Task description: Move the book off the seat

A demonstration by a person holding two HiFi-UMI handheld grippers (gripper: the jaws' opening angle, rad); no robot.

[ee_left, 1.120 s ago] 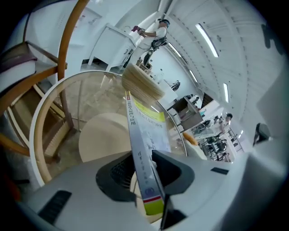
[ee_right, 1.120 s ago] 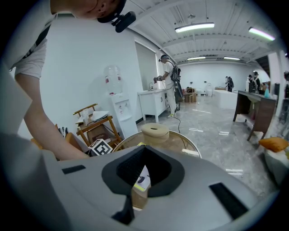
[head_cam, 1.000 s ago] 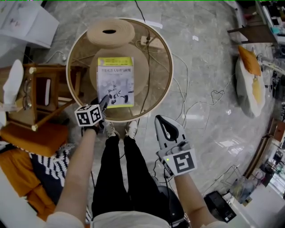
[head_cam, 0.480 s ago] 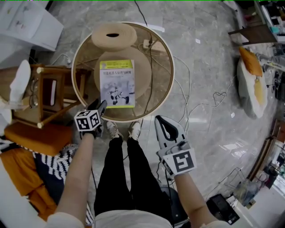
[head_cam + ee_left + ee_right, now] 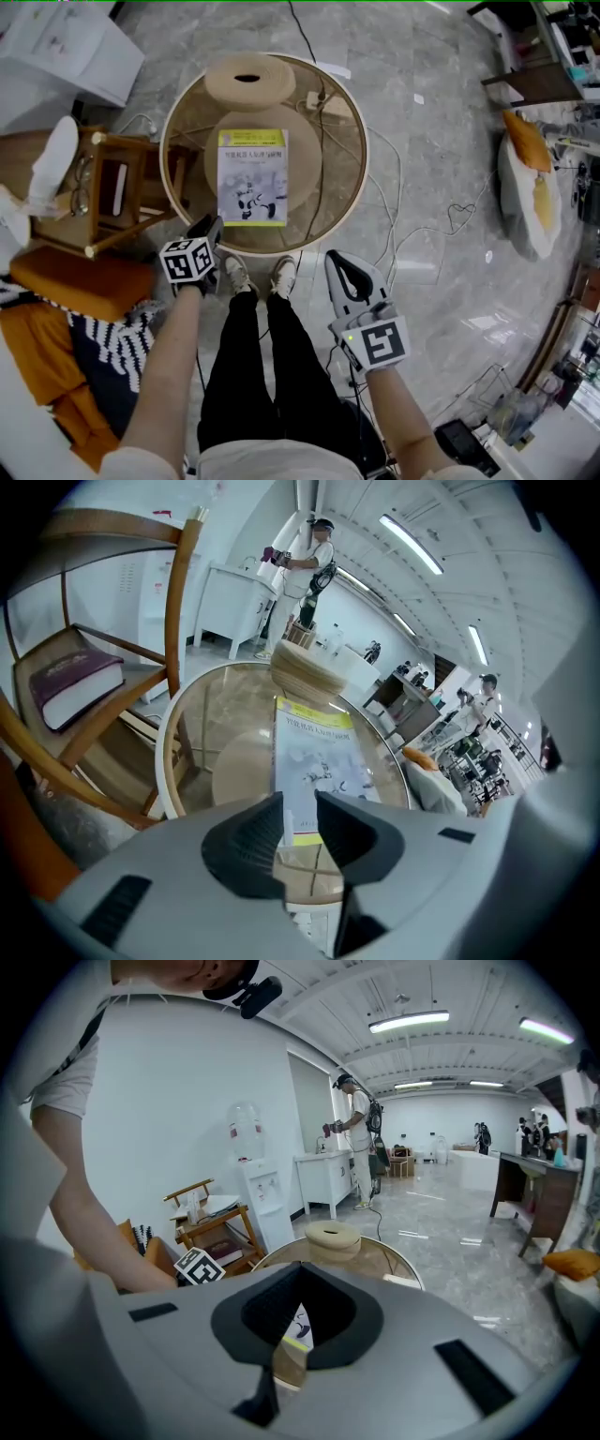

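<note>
A book [image 5: 251,175] with a white and yellow cover lies flat on the round glass table [image 5: 356,159], face up. In the left gripper view the book [image 5: 319,761] shows just beyond the jaws. My left gripper [image 5: 211,228] hovers at the table's near rim, a little short of the book's near left corner. Its jaws [image 5: 300,832] have just been closing; a narrow gap stays between the pads and nothing is in it. My right gripper [image 5: 333,255] hangs over the floor in front of the table, tips together, holding nothing. In its own view, my right gripper [image 5: 300,1274] faces the table.
A beige round stool [image 5: 248,80] stands at the table's far edge. A wooden chair [image 5: 112,192] is at the left, with a purple book [image 5: 75,682] on its lower shelf. An orange cushion [image 5: 84,281] lies beside it. Cables [image 5: 394,187] run across the floor.
My left gripper has pulled back from the book's near left corner toward the table's rim. The book lies where it was. My right gripper has hardly moved.
</note>
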